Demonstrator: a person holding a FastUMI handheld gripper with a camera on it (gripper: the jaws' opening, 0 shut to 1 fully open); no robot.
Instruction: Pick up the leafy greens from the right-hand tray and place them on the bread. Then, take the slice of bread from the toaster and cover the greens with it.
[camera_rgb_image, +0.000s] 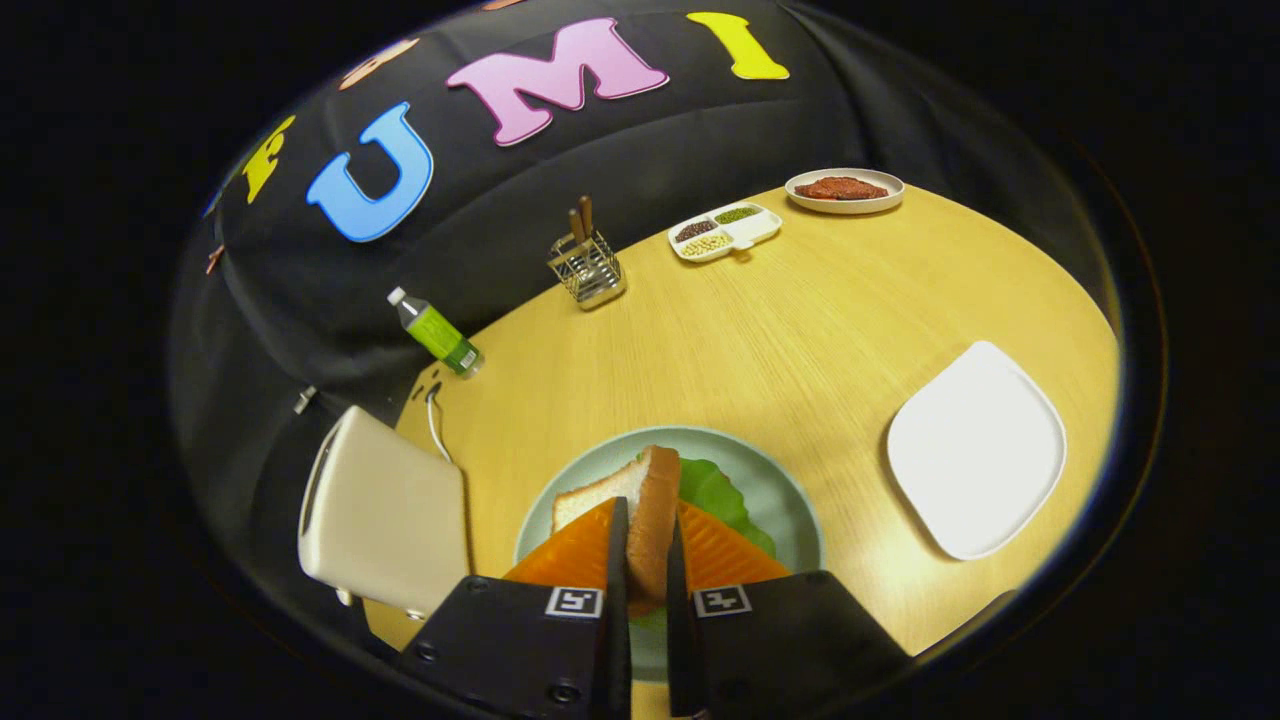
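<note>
Gripper view: tongs (647, 560) clamp 1 soft, crusted bread slice (640, 510) edge-on between both fingers, above ruffled greens (715, 492) on round, smooth plate (790, 500).

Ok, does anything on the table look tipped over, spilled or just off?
Nothing spilled or broken. The bottle looks tilted, but that may be lens warp. The gripper pinches a bread slice on edge over the greens on the plate, not yet laid flat.
</note>
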